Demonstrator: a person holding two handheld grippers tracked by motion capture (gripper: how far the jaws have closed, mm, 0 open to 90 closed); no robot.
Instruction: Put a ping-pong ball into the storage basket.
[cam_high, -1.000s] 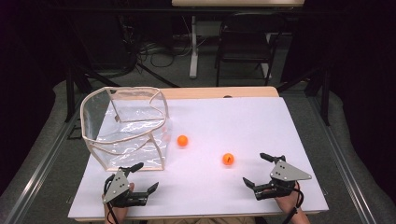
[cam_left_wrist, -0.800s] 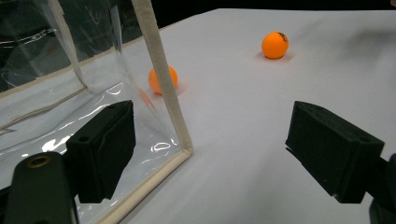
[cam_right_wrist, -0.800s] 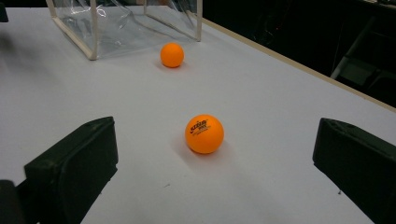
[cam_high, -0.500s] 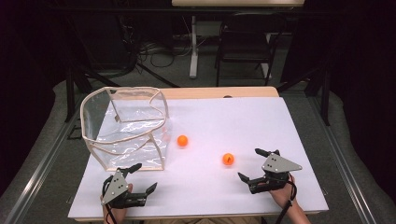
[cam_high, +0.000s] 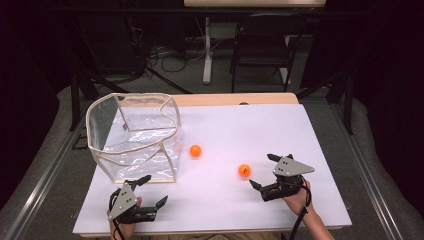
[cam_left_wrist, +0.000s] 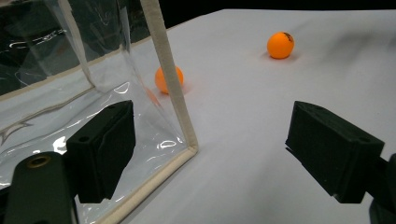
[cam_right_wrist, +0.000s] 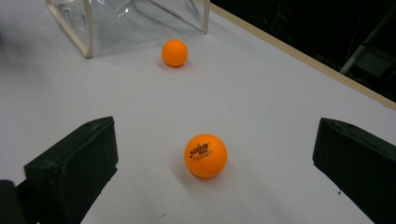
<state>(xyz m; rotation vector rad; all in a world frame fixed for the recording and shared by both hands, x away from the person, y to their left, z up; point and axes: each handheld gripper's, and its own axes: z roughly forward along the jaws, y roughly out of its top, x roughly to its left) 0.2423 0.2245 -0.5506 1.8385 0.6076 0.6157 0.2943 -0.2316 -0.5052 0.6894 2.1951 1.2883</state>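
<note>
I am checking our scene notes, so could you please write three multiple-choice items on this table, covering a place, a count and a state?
1. Where does the printed ball lie?
A. Inside the clear bag
B. On the table ahead of the right tool's open jaws
C. On the floor

2. How many orange balls are on the table?
A. Two
B. Three
C. Four

3. How stands the left tool?
A. Shut on a ball
B. Shut, holding nothing
C. Open, holding nothing

Answers: 1 B, it sits ahead of the right tool. 2 A, the printed one and one beside the clear bag. 3 C, its jaws stand wide apart.
</note>
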